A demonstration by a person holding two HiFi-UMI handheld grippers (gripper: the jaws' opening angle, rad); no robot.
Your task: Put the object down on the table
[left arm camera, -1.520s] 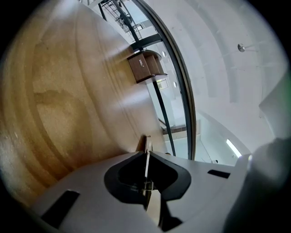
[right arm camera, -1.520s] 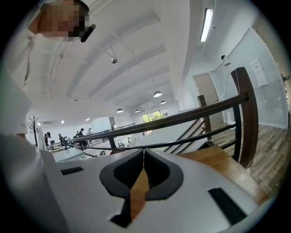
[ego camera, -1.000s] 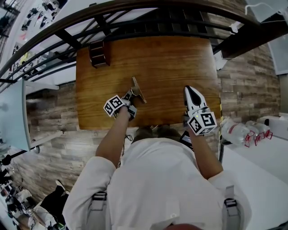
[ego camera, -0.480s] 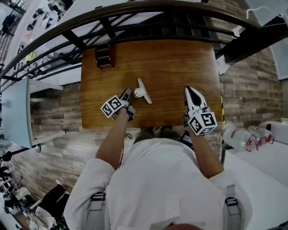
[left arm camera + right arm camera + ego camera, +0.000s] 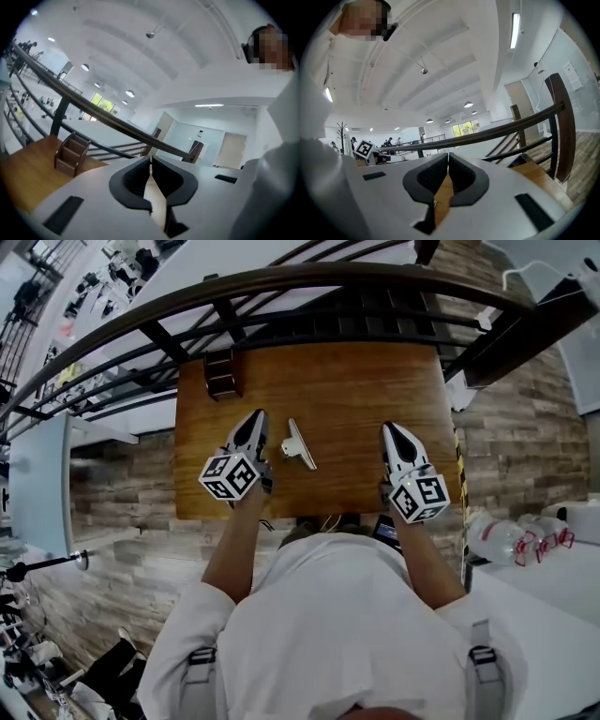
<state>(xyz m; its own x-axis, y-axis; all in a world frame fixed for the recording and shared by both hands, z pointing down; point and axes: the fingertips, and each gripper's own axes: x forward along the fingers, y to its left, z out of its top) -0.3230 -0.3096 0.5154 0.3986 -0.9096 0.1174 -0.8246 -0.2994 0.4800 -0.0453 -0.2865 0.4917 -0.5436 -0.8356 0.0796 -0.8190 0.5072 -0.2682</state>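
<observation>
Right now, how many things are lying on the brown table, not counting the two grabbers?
2. A pale clip-like object lies near the table's middle; a small brown holder stands at its far left corner. The person hides part of the near edge.

- left hand-held gripper [image 5: 254,420]: held out in front of the body on the left side, jaws pointing away from the person and angled slightly to the right. Jaws closing, pads almost meeting at the tips, nothing between them. Its left marker cube [image 5: 229,476] sits at the rear, nearest the person.
- left forearm [image 5: 234,545]: bare, stretched forward.
- right hand-held gripper [image 5: 391,433]: about level with the left one and well apart from it, pointing away. Jaws together, empty. Its right marker cube [image 5: 419,497] faces up.
- right forearm [image 5: 424,554]: bare, extended.
</observation>
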